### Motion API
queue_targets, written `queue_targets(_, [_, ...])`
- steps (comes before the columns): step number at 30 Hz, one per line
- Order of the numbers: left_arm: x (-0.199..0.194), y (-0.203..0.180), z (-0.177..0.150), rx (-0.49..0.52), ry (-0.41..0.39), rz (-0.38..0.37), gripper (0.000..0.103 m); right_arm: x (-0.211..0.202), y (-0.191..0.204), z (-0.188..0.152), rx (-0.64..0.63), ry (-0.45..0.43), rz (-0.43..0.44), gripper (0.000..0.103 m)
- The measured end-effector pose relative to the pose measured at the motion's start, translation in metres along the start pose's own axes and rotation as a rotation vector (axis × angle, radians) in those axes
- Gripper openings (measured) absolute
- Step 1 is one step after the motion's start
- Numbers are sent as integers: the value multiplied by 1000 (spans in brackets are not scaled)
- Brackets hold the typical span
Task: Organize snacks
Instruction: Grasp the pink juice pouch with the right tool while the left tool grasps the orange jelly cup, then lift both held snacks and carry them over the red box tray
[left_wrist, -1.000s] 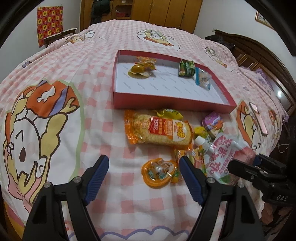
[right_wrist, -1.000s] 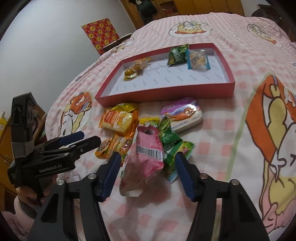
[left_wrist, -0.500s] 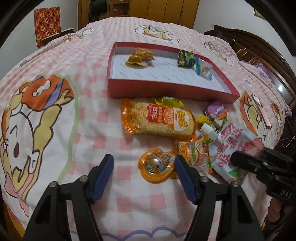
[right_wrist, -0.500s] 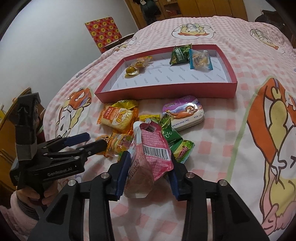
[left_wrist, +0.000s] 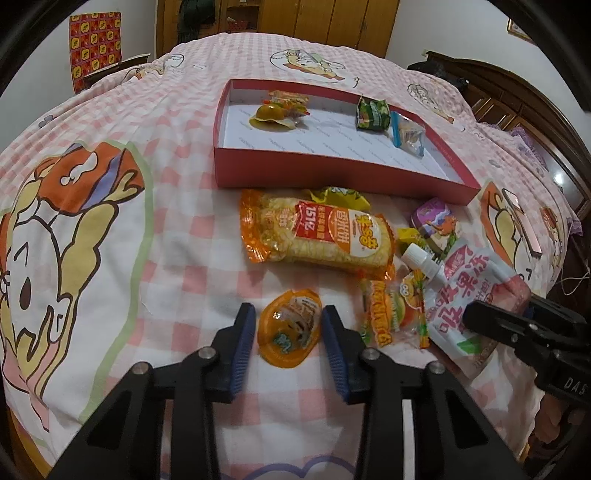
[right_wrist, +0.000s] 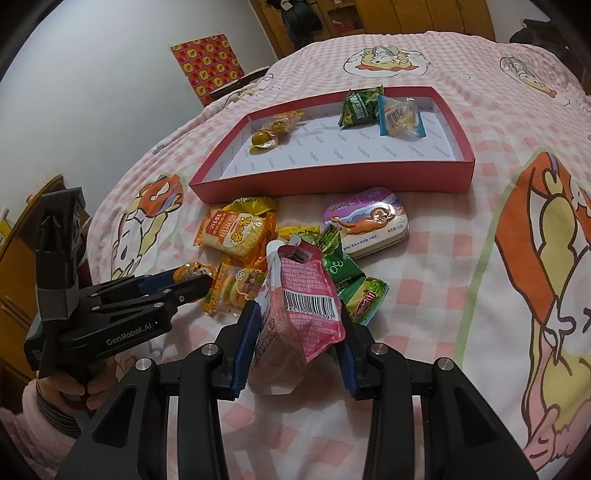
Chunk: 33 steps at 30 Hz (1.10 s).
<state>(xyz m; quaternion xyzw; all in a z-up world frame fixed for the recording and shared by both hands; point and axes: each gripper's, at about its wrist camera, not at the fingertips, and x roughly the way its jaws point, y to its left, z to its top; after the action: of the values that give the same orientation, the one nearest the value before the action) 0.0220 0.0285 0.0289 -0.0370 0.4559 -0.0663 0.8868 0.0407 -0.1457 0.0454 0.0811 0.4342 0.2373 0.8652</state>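
While both grippers grab snacks just short of the tray (left_wrist: 332, 173): right gripper (right_wrist: 297, 341) clamped on pouch (right_wrist: 299, 310), left gripper (left_wrist: 288, 336) jaws apart, straddling jelly cup (left_wrist: 291, 332). Next: close left, lift both into tray.

A red tray (left_wrist: 332, 173) lay on the bed, holding an orange jelly cup (left_wrist: 273, 116), a green packet (left_wrist: 372, 114) and a clear blue-edged packet (left_wrist: 406, 134). Near its front wall lay an orange rice-cracker bag (left_wrist: 317, 236), a round orange jelly cup (left_wrist: 291, 326), a pink spouted pouch (right_wrist: 299, 306) and a purple tin (right_wrist: 367, 221).
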Motion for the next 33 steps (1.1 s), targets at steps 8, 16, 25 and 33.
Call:
queue_targets(8, [0,1,-1,-3,0,-7,31,-1,0,0,-8,-9,-2,39])
queue_targets(16, [-13,0,0,-7,-15,-42,22,-12,5,2,-26,-46,11,36])
queue_targets(25, [-29,-2,3,2,-50,-49,22,-25,10,5,-48,-87,31,33])
queue_targets(33, [-40,0,6,-8,-75,-50,22,-32,16,6,-69,-103,43,31])
